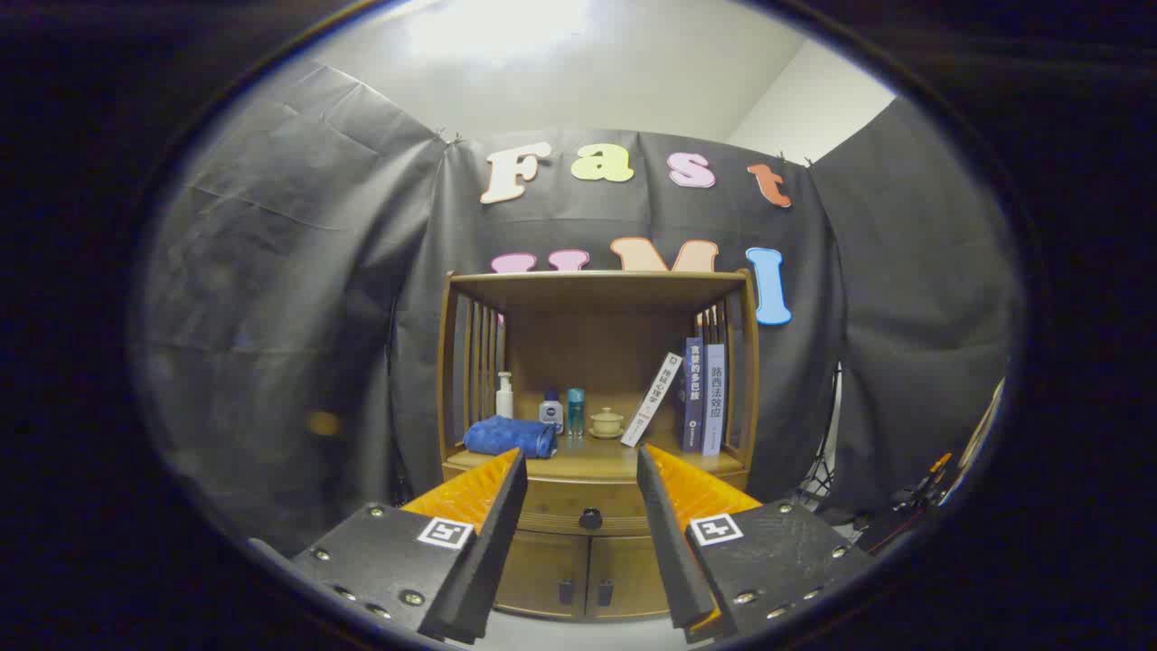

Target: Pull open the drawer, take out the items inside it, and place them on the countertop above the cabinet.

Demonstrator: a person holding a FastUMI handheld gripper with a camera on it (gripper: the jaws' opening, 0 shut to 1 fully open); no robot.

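Tongs (581, 470) wide apart, holding nothing. Drawer (578, 500) shut below bench (587, 459) front edge. Centre fingers on knob (590, 518), close, pull straight.

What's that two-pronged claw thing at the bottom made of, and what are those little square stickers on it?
The claw has two long wedge-shaped fingers with ribbed inner faces, each mounted on a flat black block studded with shiny screws. Each block carries a square black-and-white patterned marker, probably for camera tracking. No cables are visible on it.
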